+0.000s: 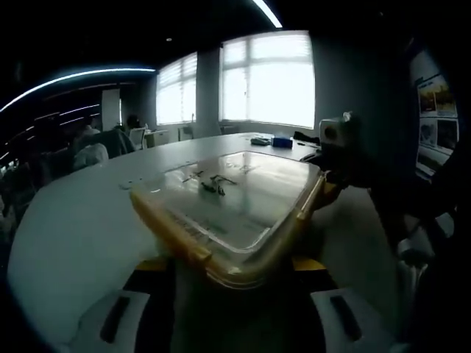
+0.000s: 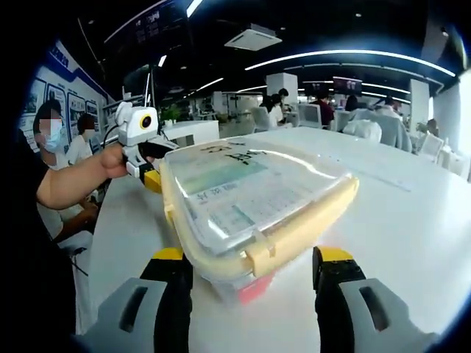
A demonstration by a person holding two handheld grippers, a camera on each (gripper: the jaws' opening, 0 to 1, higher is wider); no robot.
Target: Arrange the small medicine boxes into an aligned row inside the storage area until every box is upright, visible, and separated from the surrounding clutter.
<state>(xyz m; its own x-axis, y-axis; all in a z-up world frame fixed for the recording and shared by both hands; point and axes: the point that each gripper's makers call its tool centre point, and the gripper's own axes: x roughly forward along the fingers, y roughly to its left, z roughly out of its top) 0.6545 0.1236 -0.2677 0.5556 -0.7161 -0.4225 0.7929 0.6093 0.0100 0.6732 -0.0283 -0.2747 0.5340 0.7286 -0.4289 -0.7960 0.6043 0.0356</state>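
A clear storage box with a yellow rim and a see-through lid fills the middle of the left gripper view. Its near end sits between the jaws of my left gripper, which is shut on it. My right gripper holds the far end. In the right gripper view the same box lies between the jaws of my right gripper, shut on its near end. Flat printed medicine boxes show through the lid. A person's hand holds my left gripper at the box's far end.
A large white table spreads under the box, with a small blue item far off near bright windows. Seated people are at the left, and more with chairs at the back.
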